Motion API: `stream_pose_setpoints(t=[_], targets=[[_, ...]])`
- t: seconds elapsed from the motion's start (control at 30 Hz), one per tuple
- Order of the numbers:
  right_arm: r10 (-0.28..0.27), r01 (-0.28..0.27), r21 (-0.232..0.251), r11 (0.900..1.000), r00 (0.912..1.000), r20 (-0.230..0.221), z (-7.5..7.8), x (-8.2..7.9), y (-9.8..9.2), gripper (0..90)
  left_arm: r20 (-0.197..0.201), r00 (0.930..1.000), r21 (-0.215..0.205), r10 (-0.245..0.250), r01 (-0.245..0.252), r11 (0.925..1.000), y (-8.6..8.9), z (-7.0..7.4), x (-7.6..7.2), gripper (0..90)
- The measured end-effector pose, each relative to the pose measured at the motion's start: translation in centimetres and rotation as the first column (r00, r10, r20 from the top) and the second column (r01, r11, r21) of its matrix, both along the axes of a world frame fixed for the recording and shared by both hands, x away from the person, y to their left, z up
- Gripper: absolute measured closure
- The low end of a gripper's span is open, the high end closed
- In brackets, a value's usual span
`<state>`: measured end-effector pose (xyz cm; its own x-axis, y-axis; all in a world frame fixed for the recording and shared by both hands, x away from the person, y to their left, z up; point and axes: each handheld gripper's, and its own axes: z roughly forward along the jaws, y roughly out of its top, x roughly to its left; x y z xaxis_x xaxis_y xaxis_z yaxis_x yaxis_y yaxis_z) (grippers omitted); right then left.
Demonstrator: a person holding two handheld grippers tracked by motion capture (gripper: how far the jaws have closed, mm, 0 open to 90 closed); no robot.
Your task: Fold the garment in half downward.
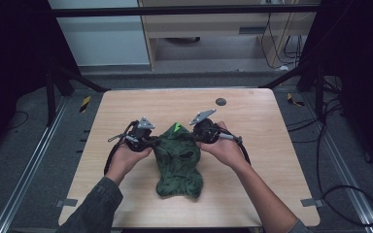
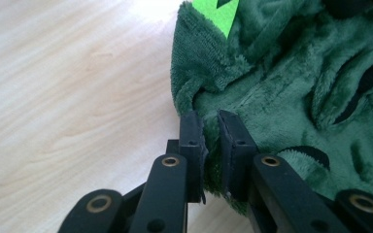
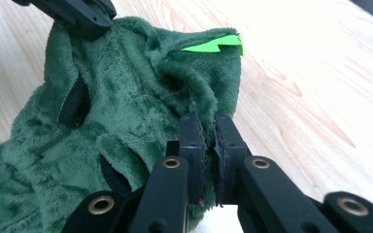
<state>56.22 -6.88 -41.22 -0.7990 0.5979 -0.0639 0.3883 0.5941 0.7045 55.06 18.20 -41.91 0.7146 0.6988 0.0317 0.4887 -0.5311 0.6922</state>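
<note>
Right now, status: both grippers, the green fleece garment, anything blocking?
Left gripper shut on green fleece garment, right gripper shut on its opposite edge. Garment's lower part rests on table. Nothing in the way; small dark disc lies well clear.

garment (image 1: 178, 162) on table (image 1: 252, 121) centre | left gripper (image 1: 151, 141) at its left | right gripper (image 1: 197, 137) at its right

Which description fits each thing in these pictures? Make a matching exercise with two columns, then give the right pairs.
Column one:
1. left tongs
2. green fleece garment
3. bright green tag
4. dark round disc

Column two:
a. lies alone near the table's far edge
b. sticks out at the garment's far end
c. shut on the garment's edge
d. crumpled in the middle of the wooden table

Pairs: 1-c, 2-d, 3-b, 4-a
</note>
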Motion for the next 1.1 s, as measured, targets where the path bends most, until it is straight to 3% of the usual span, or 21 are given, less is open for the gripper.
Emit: stream_pose_setpoints(t=[0.13,0.47,0.63,0.83,1.1], targets=[[0.002,-0.002,-0.012,1.0,0.9999,0.015,0.4,-0.1,0.1,84.6,0.016,0.9999,0.002,-0.004,0.004,1.0,0.0,0.3,-0.2,81.1],[0.039,-0.037,-0.041,0.998,0.9965,0.073,0.8,-2.2,0.1,84.5,0.055,0.9982,-0.001,-0.024,0.024,0.9997,-0.2,0.8,-1.8,80.8],[0.049,-0.046,-0.046,0.998,0.9957,0.079,0.8,-2.5,0.1,84.4,0.052,0.998,0.007,-0.035,0.035,0.9994,-0.5,0.9,-1.6,80.7],[0.031,-0.028,-0.036,0.999,0.9966,0.076,1.1,-1.4,0.0,84.5,0.065,0.9976,0.002,-0.025,0.025,0.9997,-0.7,1.4,-0.8,80.8],[0.035,-0.032,-0.034,0.999,0.9954,0.09,1.0,-2.5,-0.4,84.3,0.079,0.9962,0.005,-0.036,0.036,0.9993,-0.4,1.0,-2.0,80.7]])
